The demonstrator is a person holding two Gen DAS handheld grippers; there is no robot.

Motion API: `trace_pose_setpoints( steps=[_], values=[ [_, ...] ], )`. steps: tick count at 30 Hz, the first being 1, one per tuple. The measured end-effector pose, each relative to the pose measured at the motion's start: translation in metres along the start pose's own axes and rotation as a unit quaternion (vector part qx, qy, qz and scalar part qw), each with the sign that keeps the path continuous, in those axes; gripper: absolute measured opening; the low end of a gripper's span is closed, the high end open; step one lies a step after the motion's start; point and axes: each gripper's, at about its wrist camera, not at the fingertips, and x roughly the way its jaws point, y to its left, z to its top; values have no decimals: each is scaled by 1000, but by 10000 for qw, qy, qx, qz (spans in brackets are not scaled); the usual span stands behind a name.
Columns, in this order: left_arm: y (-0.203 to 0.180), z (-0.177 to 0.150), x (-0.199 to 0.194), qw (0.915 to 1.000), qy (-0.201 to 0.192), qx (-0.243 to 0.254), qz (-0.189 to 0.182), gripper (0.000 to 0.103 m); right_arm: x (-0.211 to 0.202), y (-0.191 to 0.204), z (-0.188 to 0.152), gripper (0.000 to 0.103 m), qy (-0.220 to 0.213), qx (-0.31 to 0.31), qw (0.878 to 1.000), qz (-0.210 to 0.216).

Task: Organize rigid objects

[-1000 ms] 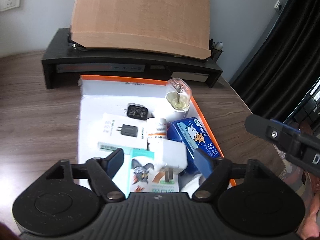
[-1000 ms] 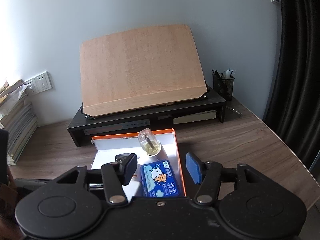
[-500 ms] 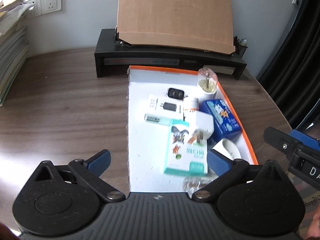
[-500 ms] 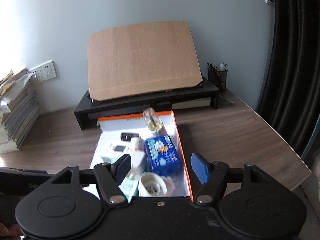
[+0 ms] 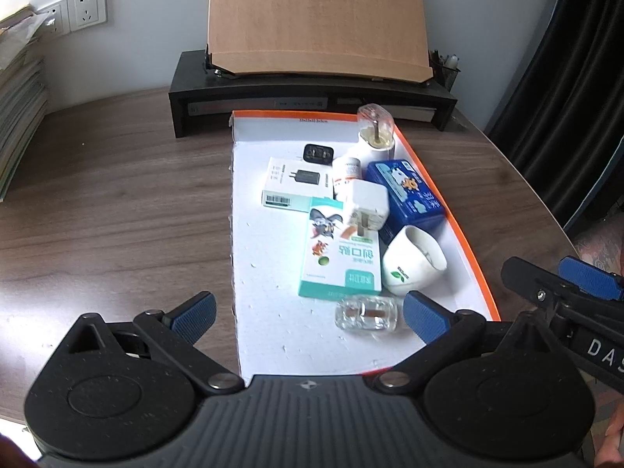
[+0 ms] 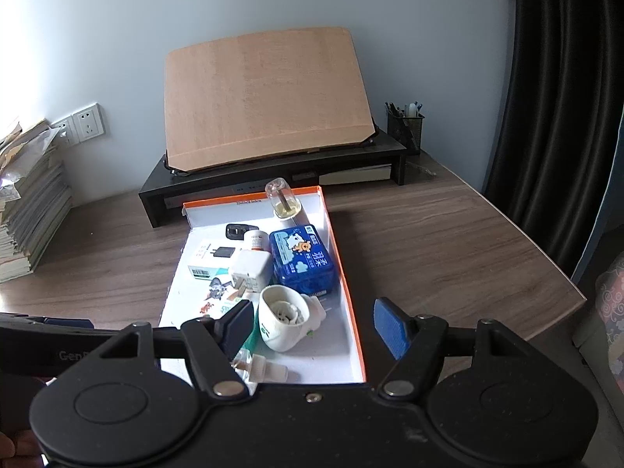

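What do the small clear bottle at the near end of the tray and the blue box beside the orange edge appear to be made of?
Clear bottle: likely glass or hard clear plastic; the tray shows through it, with bright glints. Blue box: printed, glossy, with rounded corners, possibly tin or plastic.

A matt wood-grain table (image 5: 117, 195) carries a white tray (image 5: 265, 273) with a rough, foam-like floor and glossy orange rim. Inside lie a clear glass bottle (image 5: 366, 314), a glossy blue tin (image 5: 409, 191), a smooth white cup (image 5: 413, 265) and printed cardboard boxes (image 5: 339, 249).
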Motion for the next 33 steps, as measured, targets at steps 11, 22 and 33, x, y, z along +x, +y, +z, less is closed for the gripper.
trace_pose_setpoints(
  steps=[11, 22, 33],
  values=[
    [-5, -2, 3, 9999, 122, -3, -7, 103, 2, -2, -3, 82, 90, -50, 9999, 6],
    [-6, 2, 11, 9997, 232, -5, 34, 103, 9, -4, 1, 82, 143, -61, 9999, 68],
    [-5, 6, 17, 9996, 258, -83, 10, 103, 16, -5, 5, 82, 183, -50, 9998, 63]
  ],
)
